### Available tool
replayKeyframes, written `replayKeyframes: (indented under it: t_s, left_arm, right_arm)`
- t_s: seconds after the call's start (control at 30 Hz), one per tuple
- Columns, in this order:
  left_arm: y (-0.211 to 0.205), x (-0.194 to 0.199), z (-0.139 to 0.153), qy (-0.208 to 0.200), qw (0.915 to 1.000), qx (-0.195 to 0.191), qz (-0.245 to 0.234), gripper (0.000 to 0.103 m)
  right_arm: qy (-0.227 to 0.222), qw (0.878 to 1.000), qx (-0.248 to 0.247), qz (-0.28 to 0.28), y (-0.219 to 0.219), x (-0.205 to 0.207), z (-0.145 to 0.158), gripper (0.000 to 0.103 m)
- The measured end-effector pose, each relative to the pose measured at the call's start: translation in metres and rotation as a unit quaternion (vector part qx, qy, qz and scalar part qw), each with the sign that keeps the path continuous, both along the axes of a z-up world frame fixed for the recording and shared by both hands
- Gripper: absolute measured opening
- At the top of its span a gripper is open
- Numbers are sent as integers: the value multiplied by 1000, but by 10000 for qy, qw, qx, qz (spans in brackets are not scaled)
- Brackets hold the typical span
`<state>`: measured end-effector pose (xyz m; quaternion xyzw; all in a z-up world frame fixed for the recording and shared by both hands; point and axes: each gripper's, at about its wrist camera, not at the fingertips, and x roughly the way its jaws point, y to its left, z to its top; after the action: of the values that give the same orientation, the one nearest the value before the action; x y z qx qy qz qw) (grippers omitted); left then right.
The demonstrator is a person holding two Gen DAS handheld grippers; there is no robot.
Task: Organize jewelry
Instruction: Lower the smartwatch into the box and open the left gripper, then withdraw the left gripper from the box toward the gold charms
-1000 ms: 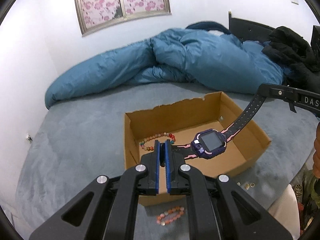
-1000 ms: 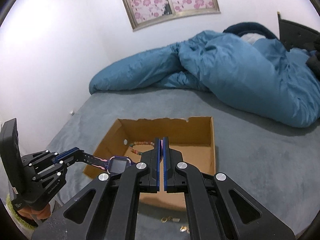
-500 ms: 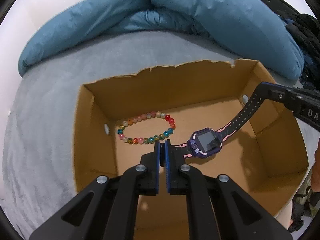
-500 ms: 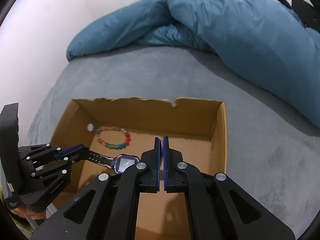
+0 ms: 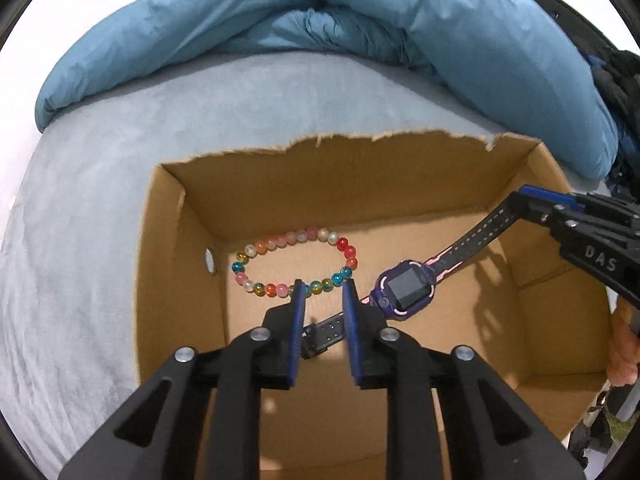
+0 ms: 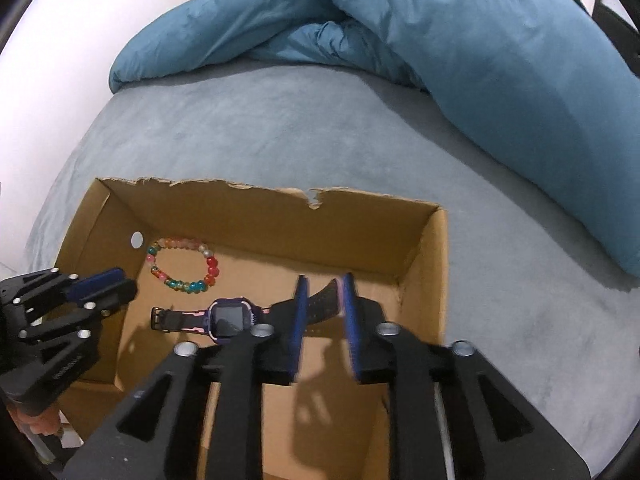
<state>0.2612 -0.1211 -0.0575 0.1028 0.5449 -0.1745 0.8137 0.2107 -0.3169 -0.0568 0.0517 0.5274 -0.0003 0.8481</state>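
A purple smartwatch [image 5: 404, 289] with a black and pink strap lies in the open cardboard box [image 5: 360, 168]; it also shows in the right wrist view [image 6: 228, 317]. My left gripper [image 5: 323, 290] is open, one strap end lying between its fingers. My right gripper [image 6: 323, 284] is open around the other strap end [image 6: 325, 296]. A multicoloured bead bracelet [image 5: 294, 266] lies on the box floor beyond the left gripper, near the box's left wall; it also shows in the right wrist view [image 6: 184, 264]. The right gripper's body appears at the right in the left wrist view [image 5: 580, 232].
The box [image 6: 280, 204] stands on a grey bed cover [image 6: 320, 120]. A blue duvet [image 5: 360, 20] is heaped behind it. Dark clothing [image 5: 616, 88] lies at the far right. The box's far wall has a torn top edge.
Both grippers lowered the watch into the box, then opened and let go of its strap ends. The watch now rests on the box floor.
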Motion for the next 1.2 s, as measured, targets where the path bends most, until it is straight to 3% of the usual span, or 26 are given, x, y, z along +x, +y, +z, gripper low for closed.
replayKeyframes:
  t_s: [0.1,0.27,0.53,0.7,0.9,1.03,1.2]
  left_arm:
    - [8,-10,15,-215,9997,-150,-10,20]
    - [29,-36,47,-677,9967,-448,-56,20]
    - [92,-103,79,-1345,9878,-778,75,20]
    - [117,-149,70,-1455,9869,-694,-37,20]
    - [113,-193,44,-1356,9871,-676,-525,20]
    - [94,-212,22,-1098,9862,-844,-906,20]
    - [58,-231,-9,-1181,9792,-614,-1530,20]
  right_arm:
    - [-202,9998,30,-24,-5,-7,10,30]
    - [-594,9981,164,-80,-14,-25,35,30]
    - [-1505,9880,342,-81,-30,-118,81,31]
    - [-1818,9833,89,42,-32,-189,86,31]
    - [-1764,9843,77,-42,-31,-246,60,31]
    - [-1552,9877,159,91,-24,-261,35,31]
    - [-1278,9909,171,388,-13,-264,2,31]
